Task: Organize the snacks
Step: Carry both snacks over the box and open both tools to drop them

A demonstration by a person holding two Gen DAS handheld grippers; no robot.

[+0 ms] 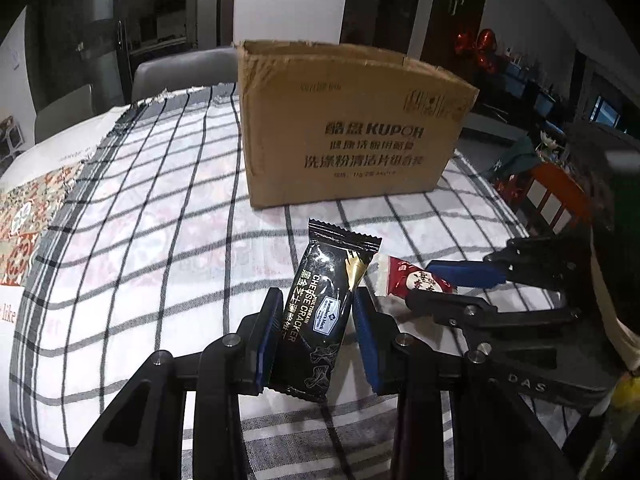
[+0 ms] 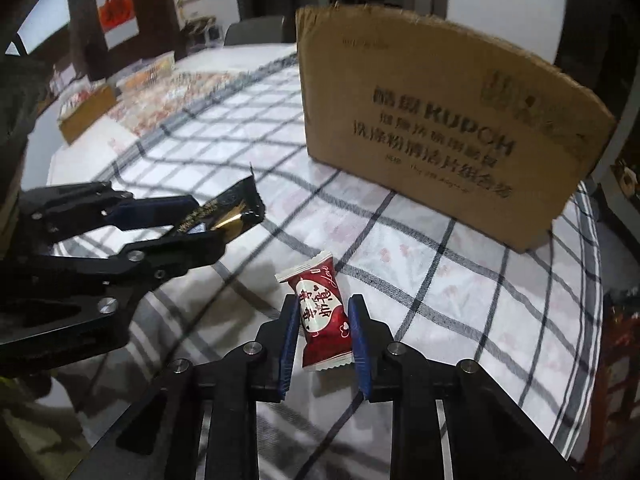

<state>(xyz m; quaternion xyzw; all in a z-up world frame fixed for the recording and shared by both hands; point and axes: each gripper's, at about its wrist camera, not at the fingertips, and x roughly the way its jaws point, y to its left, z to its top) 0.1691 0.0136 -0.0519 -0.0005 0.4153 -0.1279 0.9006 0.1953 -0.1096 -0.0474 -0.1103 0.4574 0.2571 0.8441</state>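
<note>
You hold one snack in each gripper. The left gripper (image 1: 316, 320) has its jaws clamped on the black cracker packet (image 1: 320, 312), across the middle of its long sides, and the packet stands nearly upright over the checked cloth (image 1: 160, 240) of the worktop. The right gripper (image 2: 324, 328) has its jaws closed on the red candy (image 2: 322, 314), also at the middle. Whether the two snacks touch the cloth or hang just above it, I cannot tell.

Both snacks are, I judge, very light. The foil of the black cracker packet is smooth and can slip, and the cracker inside will probably break if you squeeze hard, so hold it only firmly enough. The grip on the middle is good, because the crimped ends are thin and soft. The red candy is small and its wrapper can crumple; keep the pads on its thick body, not on the white sealed ends.

The cardboard box (image 1: 352, 128) stands behind the snacks, well apart from them, and it is probably the place for them. No view looks inside it.

The left wrist view shows the full printed face of the black cracker packet, while the right wrist view shows only its top end coming out of the left jaws. The right wrist view shows the candy whole; in the left one the right jaws hide a part of it.
</note>
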